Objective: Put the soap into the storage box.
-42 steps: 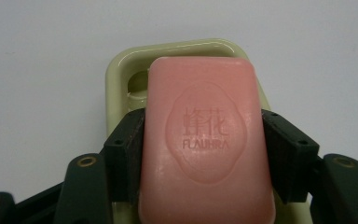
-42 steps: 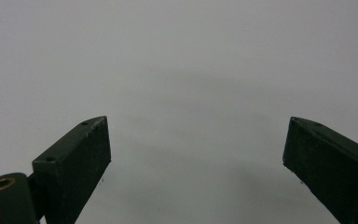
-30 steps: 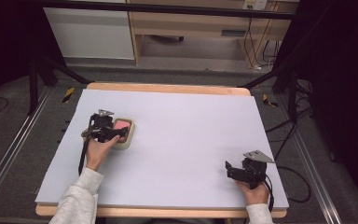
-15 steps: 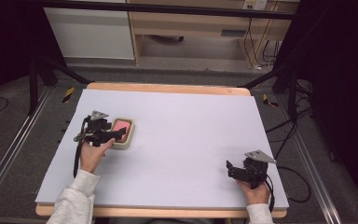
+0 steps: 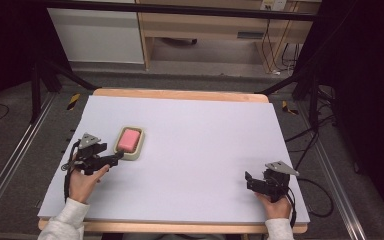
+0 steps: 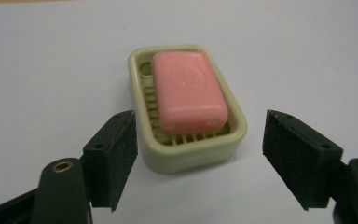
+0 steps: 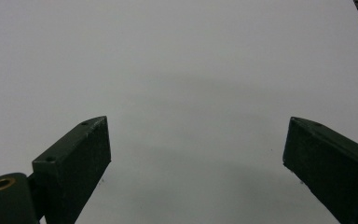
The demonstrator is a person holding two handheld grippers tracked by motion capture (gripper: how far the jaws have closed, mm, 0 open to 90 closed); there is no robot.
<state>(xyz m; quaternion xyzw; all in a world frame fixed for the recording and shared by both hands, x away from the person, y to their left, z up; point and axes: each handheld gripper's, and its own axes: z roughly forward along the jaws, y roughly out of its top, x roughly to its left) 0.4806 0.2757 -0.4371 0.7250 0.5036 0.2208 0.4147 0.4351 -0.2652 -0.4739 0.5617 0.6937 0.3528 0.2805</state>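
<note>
Since the earlier high view, I note the left gripper [image 5: 114, 158] has drawn back off the soap dish [image 5: 130, 143] toward the table's left edge, and its jaws have just been opening with nothing between them.

Left side: from the high view, the left hand [image 5: 84, 181] holds its gripper low over the white table [image 5: 205, 150], fingers aimed at the dish and standing just short of its near end. In the left gripper view I see the two black fingers [image 6: 116, 154] spread wide, released, one on each side of the dish's near end and clear of its walls. The dish [image 6: 186, 112] is pale green, rectangular with rounded corners, flat on the table. A pink soap bar [image 6: 189, 91] lies inside it on the ribbed floor, set toward one side, so that a strip of ribs shows beside it.

Centre: bare white table surface.

Right side: the right hand [image 5: 275, 205] holds the right gripper [image 5: 250, 182] near the table's front right corner, well apart from the dish. In the right gripper view its fingers [image 7: 74, 163] stand wide apart, released, over plain table.
</note>
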